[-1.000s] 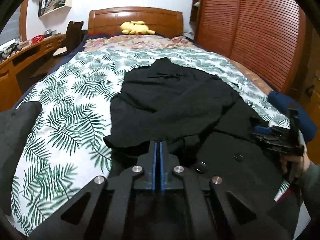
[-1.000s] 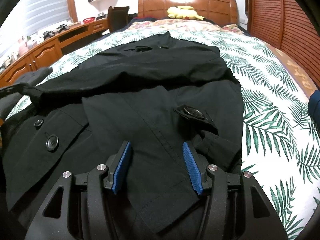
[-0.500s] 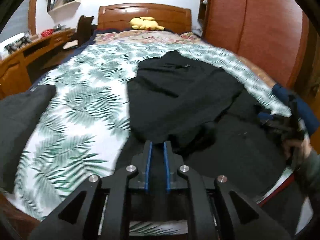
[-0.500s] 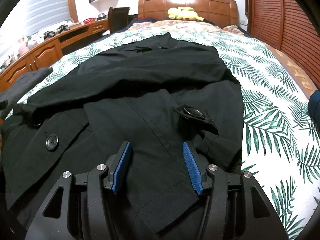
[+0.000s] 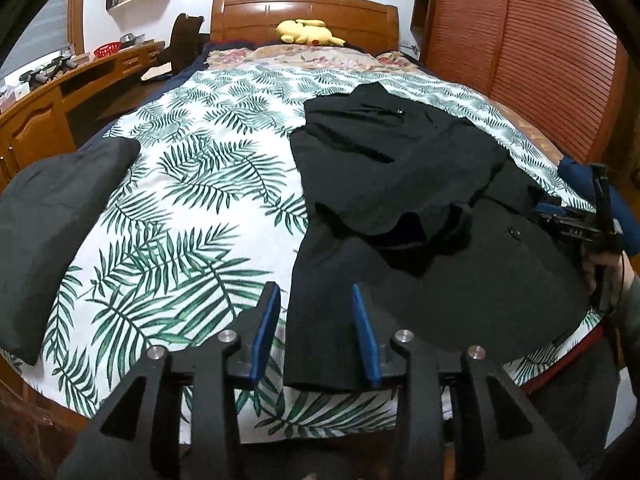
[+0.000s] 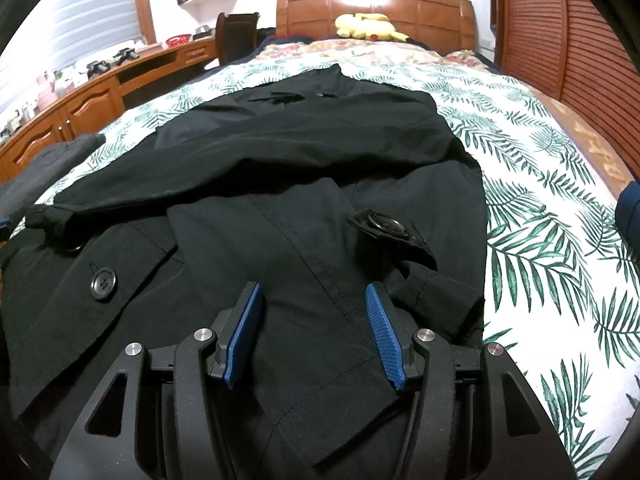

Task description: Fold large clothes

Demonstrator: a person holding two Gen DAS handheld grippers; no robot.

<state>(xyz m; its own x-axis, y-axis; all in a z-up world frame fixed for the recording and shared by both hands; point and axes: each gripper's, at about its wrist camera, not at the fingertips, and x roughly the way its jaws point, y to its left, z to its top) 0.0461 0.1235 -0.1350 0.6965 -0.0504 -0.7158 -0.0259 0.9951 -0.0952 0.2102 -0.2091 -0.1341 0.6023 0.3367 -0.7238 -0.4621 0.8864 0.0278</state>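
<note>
your left gripper (image 5: 314, 330) has slid off to the coat's left edge and its jaws have just been opening, nothing pinched, the near hem corner lying between them; your right gripper (image 6: 314, 334) hangs half-wide and empty over the near flap; black coat (image 5: 400, 184) lies on the leaf-print bedspread (image 5: 192, 184), sleeve folded across its middle; sleeves look done, so next is likely pinching both hem corners and carrying them toward the collar (image 6: 296, 96).
</note>
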